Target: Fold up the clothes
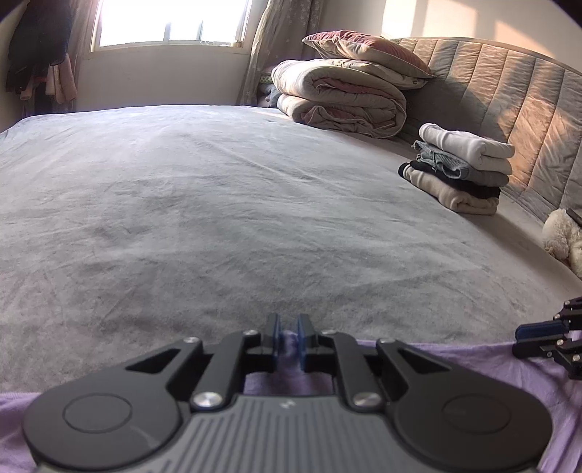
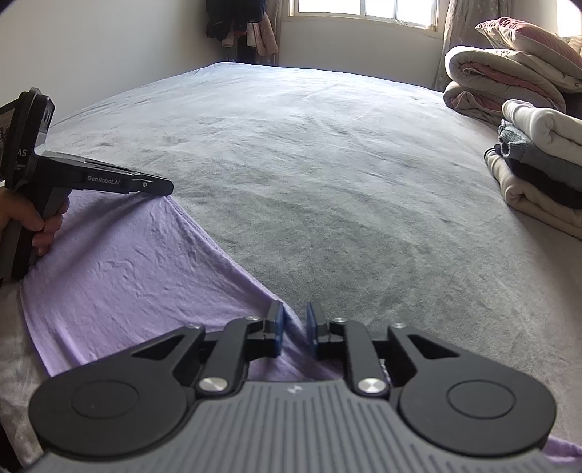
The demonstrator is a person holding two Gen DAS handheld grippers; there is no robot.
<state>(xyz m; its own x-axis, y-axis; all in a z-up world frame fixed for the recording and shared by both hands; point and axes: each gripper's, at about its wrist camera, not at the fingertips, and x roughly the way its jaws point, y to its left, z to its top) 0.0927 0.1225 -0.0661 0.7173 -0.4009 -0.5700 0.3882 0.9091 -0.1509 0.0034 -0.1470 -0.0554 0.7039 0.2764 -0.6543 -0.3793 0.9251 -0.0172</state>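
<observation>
A lilac garment [image 2: 120, 269] lies at the near edge of the grey bed [image 2: 327, 174]. My left gripper [image 1: 290, 344] is shut on a pinch of its far edge; the cloth shows between the blue pads. In the right wrist view the left gripper [image 2: 165, 189] sits at the garment's far left corner. My right gripper [image 2: 294, 327] has its pads close on a ridge of the same edge, with a narrow gap left between them. It also shows in the left wrist view [image 1: 523, 338] at the garment's [image 1: 473, 360] right end.
A stack of folded clothes [image 1: 462, 167] sits at the right by the padded headboard [image 1: 509, 91]. A rolled duvet with a pillow [image 1: 345, 94] lies behind it. A white plush toy [image 1: 562, 233] is at the far right. The window [image 1: 167, 22] is ahead.
</observation>
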